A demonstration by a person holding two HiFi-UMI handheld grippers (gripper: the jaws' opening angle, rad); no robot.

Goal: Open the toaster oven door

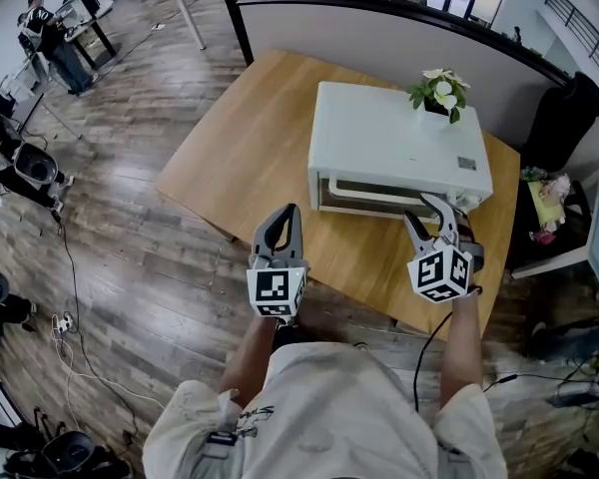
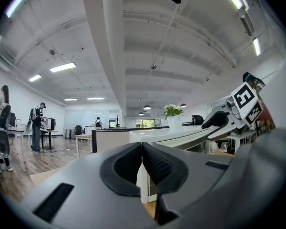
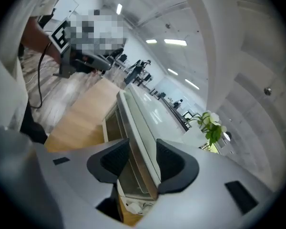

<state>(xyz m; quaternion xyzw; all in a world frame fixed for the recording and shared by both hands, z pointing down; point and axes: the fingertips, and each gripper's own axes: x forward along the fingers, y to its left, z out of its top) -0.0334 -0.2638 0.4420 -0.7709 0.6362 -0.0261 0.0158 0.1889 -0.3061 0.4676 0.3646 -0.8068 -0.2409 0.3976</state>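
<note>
1x toaster oven (image 1: pixel 399 148), 1x potted plant (image 1: pixel 440 93), 1x wood surface (image 1: pixel 250 148), 2x grippers: left gripper (image 1: pixel 283 218), right gripper (image 1: pixel 424 211).

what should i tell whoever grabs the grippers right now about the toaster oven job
Left gripper: shut, empty, held level short of the toaster oven on the wooden table.
Right gripper: open, jaws astride the door handle near the oven's right end, pads not pressing on it.
Done: right gripper lined up on the handle.
Left: close on the handle and pull the door down; it looks closed for now.
</note>
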